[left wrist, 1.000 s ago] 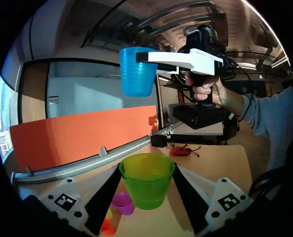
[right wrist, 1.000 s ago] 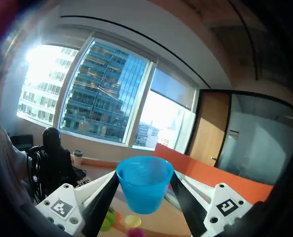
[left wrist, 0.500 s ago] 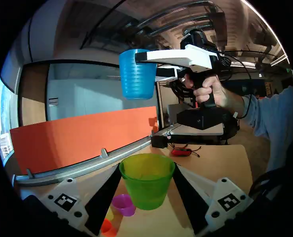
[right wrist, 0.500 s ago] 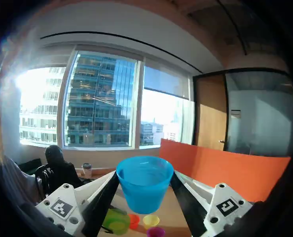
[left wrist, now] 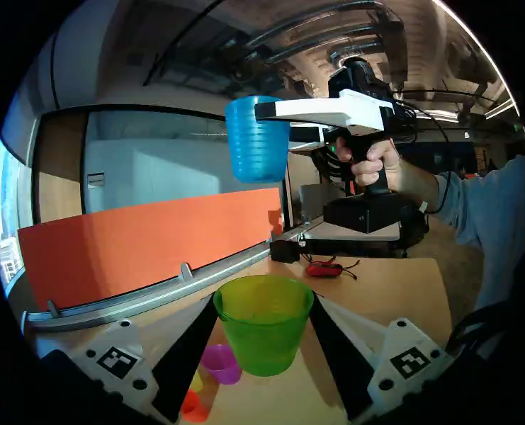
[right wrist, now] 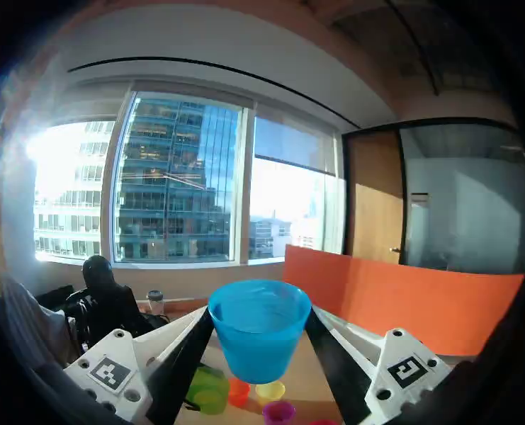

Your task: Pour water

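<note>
My left gripper (left wrist: 263,333) is shut on a green cup (left wrist: 263,322), held upright low over the wooden table (left wrist: 397,287). High above it hangs a blue cup (left wrist: 257,139), upright, clamped by my right gripper (left wrist: 262,120), which a hand (left wrist: 368,159) holds by its handle. In the right gripper view the blue cup (right wrist: 259,327) sits between the fingers of my right gripper (right wrist: 259,336), and water shows inside it. Far below lies the green cup (right wrist: 209,388) with the left gripper around it.
Small purple (left wrist: 220,363), yellow (left wrist: 195,382) and orange (left wrist: 190,404) cups stand on the table under the green cup; they also show as orange (right wrist: 238,391), yellow (right wrist: 270,390) and purple (right wrist: 279,411) cups. An orange panel (left wrist: 149,234) lines the table's far edge. A red item (left wrist: 324,269) and a black box (left wrist: 285,251) lie at the back.
The right gripper with the blue cup has shifted a little to the right and slightly lower over the green cup. The green cup stays put.
</note>
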Demonstrator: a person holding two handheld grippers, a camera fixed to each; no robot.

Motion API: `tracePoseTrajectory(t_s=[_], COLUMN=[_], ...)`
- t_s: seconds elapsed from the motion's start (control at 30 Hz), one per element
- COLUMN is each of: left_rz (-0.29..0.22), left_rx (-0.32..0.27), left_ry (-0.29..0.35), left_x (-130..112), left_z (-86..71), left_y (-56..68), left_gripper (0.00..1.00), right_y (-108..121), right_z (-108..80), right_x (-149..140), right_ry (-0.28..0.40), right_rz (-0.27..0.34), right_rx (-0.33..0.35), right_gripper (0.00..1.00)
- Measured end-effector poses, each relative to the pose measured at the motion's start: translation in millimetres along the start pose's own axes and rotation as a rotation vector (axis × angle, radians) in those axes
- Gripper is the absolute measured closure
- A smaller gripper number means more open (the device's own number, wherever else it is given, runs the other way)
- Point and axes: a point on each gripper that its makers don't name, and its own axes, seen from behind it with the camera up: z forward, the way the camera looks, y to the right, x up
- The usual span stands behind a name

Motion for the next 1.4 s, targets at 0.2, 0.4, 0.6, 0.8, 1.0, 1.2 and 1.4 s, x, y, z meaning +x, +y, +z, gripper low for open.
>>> tracePoseTrajectory(t_s=[0.2, 0.4, 0.6, 0.8, 1.0, 1.2, 1.4], left_rz=[-0.004, -0.01, -0.007, -0.006, -0.01, -0.011, -0.013], left_rx=[0.002, -0.001, -0.008, -0.011, -0.014, -0.016, -0.021], left_ry=[-0.005, -0.009, -0.015, -0.02, -0.028, -0.041, -0.052], left_x=[0, -2, -5, -6, -10, -16, -20], left_z=[-3.2, -4.8, -4.6, -3.8, -5.0, -7.1, -8.5], left_y=[-0.4, 2.5, 7.5, 10.5, 12.5, 13.5, 13.1], left_gripper=[0.12, 0.12, 0.12, 0.12, 0.12, 0.12, 0.12], right_y=[12, 13, 24, 16, 20, 11, 7], right_z=[-9.5, -21.9, -33.4, -41.3, -46.0, -48.5, -48.5], right_x=[-8, -12, -14, -21, -29, -46, -64], right_ry=[-0.008, -0.009, -0.006, -0.005, -0.013, -0.032, -0.049], right_rz=[0.002, 0.005, -0.004, 0.005, 0.007, 0.005, -0.017], right_rx=[-0.023, -0.026, -0.057, -0.041, -0.049, -0.027, -0.021], right_gripper=[0.1, 0.1, 0.1, 0.1, 0.09, 0.09, 0.09])
